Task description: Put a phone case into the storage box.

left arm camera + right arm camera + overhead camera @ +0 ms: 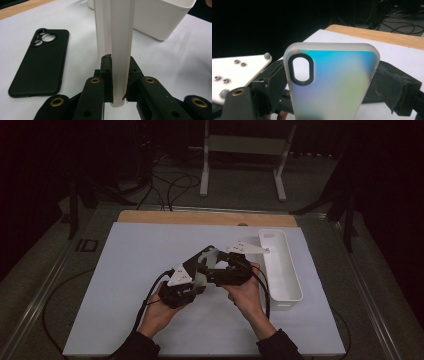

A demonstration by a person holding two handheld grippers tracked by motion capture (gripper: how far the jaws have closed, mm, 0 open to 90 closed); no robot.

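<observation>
— Meeting over the middle of the white table top (pixel 125 270), slightly right of centre: left gripper (pixel 197 270) and right gripper (pixel 227 270), each held in a bare hand with the dark-sleeved forearms coming in from the near edge. Angling up and to the right on the left side, lying almost level and pointing left on the right.

— And holding what?

— Clamping, in the left gripper view, on the thin edge of a frosted translucent plastic phone case (pixel 117 50), standing upright between the black jaws of the left gripper (pixel 117 82). Pressing in from both sides, pads (pixel 106 67) touching it.

— Same case in the other view?

— Showing broadside in the right gripper view: frosted translucent plastic phone case (pixel 332 85) with a dark oval camera cut-out at its upper left and a blue-to-green sheen. Gripping its two long edges there, black padded jaws, plainly those of the left gripper. Not showing whether the right gripper's own jaws are clenched or released; cannot tell.

— Anything nearby?

— Lying flat on the table to the left in the left gripper view, well apart from the held case: a matte black soft phone case (pixel 37 62), camera holes at its far end. Standing just right of the grippers, a long white plastic bin (pixel 282 270). Running along the far edge, a strip of bare wooden board (pixel 200 217). Nothing crowding the held case.
</observation>
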